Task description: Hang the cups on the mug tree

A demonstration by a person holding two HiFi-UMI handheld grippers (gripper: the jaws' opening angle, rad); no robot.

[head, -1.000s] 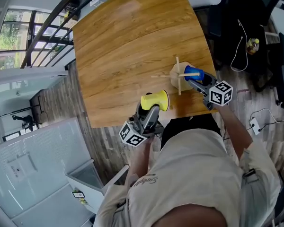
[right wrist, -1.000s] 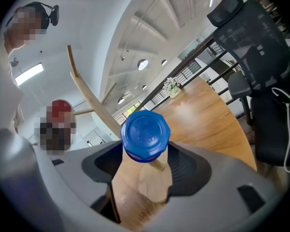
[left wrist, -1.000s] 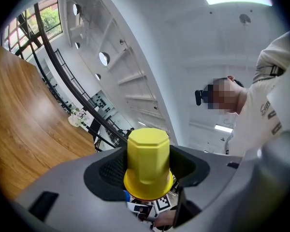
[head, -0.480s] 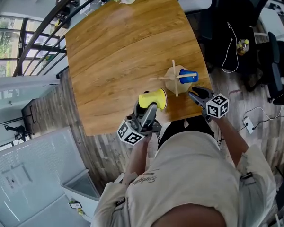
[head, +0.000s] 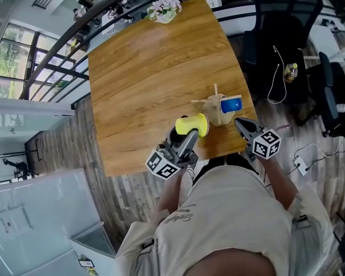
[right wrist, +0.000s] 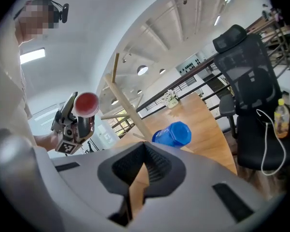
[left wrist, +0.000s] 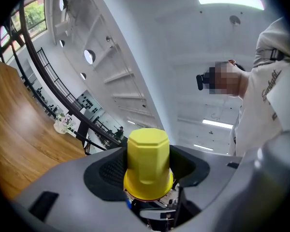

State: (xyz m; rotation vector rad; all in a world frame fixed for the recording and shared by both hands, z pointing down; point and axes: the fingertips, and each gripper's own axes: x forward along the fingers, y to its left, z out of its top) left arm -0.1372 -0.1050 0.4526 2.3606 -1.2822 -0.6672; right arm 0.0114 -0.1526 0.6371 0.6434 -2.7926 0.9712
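Observation:
A wooden mug tree (head: 217,109) stands near the table's front right edge. A blue cup (head: 231,104) hangs on one of its right pegs; in the right gripper view the blue cup (right wrist: 173,134) sits just past the jaws, beside the tree's pole (right wrist: 125,105). My right gripper (head: 244,126) is a little in front of the tree, shut and empty, its jaws meeting (right wrist: 144,164). My left gripper (head: 186,137) is shut on a yellow cup (head: 191,125), held left of the tree. That yellow cup (left wrist: 147,166) fills the space between the left jaws (left wrist: 147,180).
The wooden table (head: 149,73) stretches away, with a flower pot (head: 165,8) at its far end. A black office chair (head: 282,33), a bottle (head: 289,72) and a white cable (head: 273,91) lie to the right. The table's front edge runs just under both grippers.
The right gripper has let go of the blue cup, pulled back toward the table's front edge and shut. The blue cup stays on the tree. The left gripper still holds the yellow cup.

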